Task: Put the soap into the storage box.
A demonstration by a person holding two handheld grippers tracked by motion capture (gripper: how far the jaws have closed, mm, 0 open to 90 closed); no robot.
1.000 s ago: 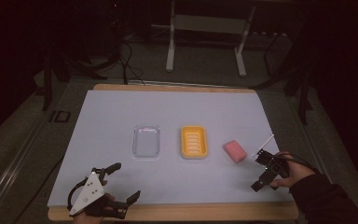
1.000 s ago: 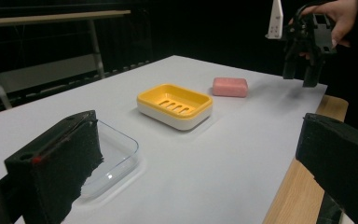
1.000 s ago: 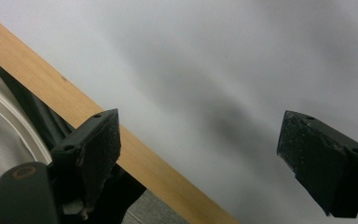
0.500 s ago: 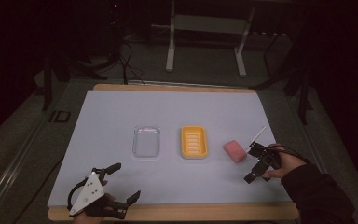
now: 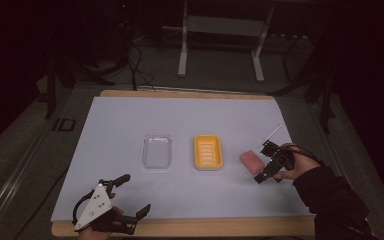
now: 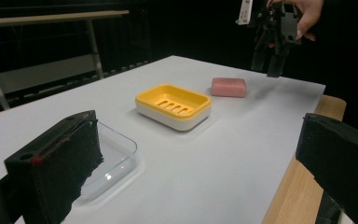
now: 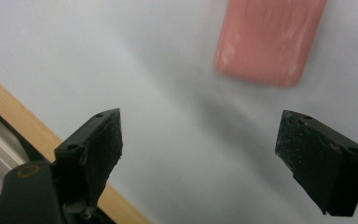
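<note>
I see my right hand-held gripper [image 5: 267, 162] gaping wide just beside the soap [image 5: 251, 159]; left hand-held gripper [image 5: 128, 196] wide too, on the surface [image 5: 120, 120]

On the white-covered desk [image 5: 130, 120]: 1 clear plastic rectangular tray [image 5: 157, 151], 1 yellow slotted plastic soap dish [image 5: 208, 152], 1 pink rectangular soap bar [image 5: 251, 159]. Plus 2 black two-jaw handheld grippers: left [image 5: 128, 196], right [image 5: 263, 161].

The pink soap bar [image 7: 266, 39] is cut off by the top edge of the right gripper view, and the clear tray [image 6: 109, 161] sits partly behind the left gripper's near jaw.
</note>
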